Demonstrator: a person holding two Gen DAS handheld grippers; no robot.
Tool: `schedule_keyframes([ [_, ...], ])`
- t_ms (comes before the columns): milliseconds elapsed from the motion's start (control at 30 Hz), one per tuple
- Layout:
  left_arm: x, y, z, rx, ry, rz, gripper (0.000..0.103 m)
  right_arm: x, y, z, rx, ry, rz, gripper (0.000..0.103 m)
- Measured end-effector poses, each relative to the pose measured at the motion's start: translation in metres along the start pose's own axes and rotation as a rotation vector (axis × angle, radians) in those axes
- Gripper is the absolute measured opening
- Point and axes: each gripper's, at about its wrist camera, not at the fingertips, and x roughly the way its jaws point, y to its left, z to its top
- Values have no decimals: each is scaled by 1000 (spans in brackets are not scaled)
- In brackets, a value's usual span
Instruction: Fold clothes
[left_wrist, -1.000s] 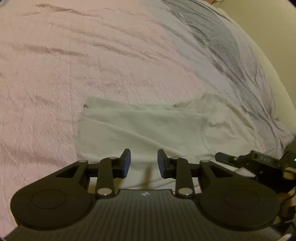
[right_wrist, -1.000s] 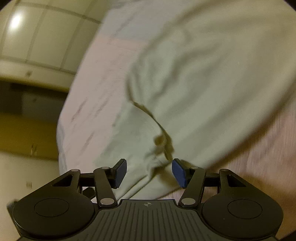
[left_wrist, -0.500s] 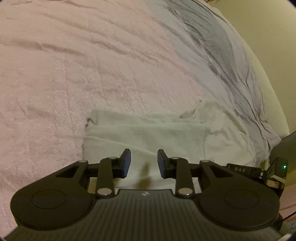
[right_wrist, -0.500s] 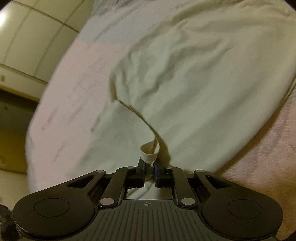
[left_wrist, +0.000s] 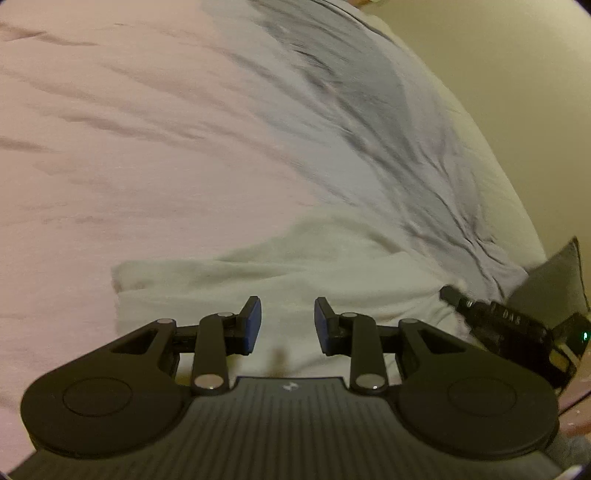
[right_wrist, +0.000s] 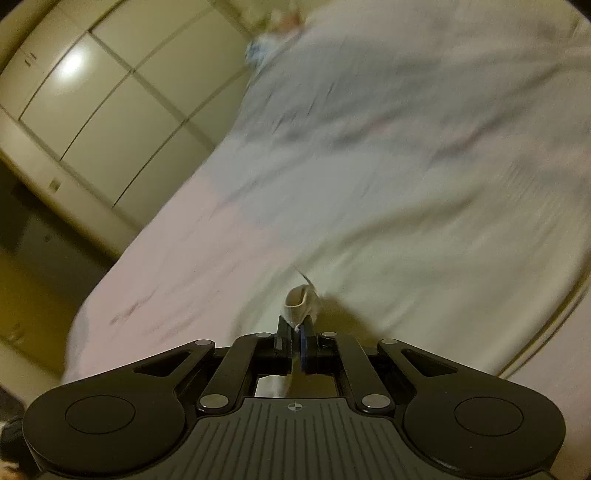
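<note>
"Where is this happening?"

"In a bedroom at home. A big bed (left_wrist: 147, 147) is lying under a pink cover, and a grey blanket (left_wrist: 369, 122) is spreading over one side (all wrinkly). Tall cupboard doors (right_wrist: 110, 103) are standing beside the bed, and a lamp is shining on them."

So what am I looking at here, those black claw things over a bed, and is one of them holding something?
Those claws are hand-held grippers, one in each of a person's hands, each carrying a wide-angle camera looking along its two fingers. One picture comes from the left gripper, whose jaws stand apart with nothing between them. The other comes from the right gripper, whose jaws have just closed and pinch a hem of the pale garment. The rest of that garment lies on a bed with a pink and grey cover. The pictures are blurred.
</note>
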Motion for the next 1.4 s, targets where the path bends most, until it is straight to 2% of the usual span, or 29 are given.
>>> schedule_keyframes([
  [67,23,-16,-5,13,26,-16,25,-7,-32,23,-3,-19,-55,3],
  [167,57,-33,-16,24,82,3,25,-3,-76,37,44,21,-139,3],
  [300,71,-45,-20,17,87,24,25,-11,-79,61,-10,-18,-71,3],
  [400,69,-54,-17,34,68,33,25,-24,-68,71,-86,-97,-49,3],
  [533,78,-57,-21,59,85,73,25,-15,-96,60,-23,-47,-128,3],
  [633,90,-50,-31,42,123,109,25,-3,-120,51,49,12,-184,3],
  [667,90,-48,-32,36,127,115,25,2,-130,48,89,46,-196,3],
  [733,87,-46,-33,35,126,126,25,3,-141,49,160,39,-173,4],
  [833,78,-45,-32,37,121,136,25,-3,-144,58,219,-8,-129,32],
  [867,77,-44,-30,37,118,142,25,-5,-145,61,222,-22,-123,45],
  [900,76,-43,-29,36,116,149,25,-3,-145,64,210,-22,-130,46],
  [967,74,-41,-26,35,113,161,25,1,-143,73,152,3,-202,46],
  [1000,72,-41,-24,34,106,162,25,-3,-137,76,111,-12,-233,46],
  [1067,69,-41,-20,32,91,162,25,-5,-128,83,4,-40,-238,46],
  [1100,68,-41,-19,31,85,162,25,-3,-123,88,-54,-37,-213,46],
  [1167,66,-40,-16,32,74,158,25,12,-115,98,-154,21,-137,46],
  [1267,66,-42,-12,28,54,153,25,45,-109,109,-282,105,-73,45],
  [1367,64,-43,-5,26,28,146,25,68,-107,110,-328,161,-35,45],
  [1400,64,-43,-3,26,21,148,25,73,-107,109,-334,173,-18,34],
])
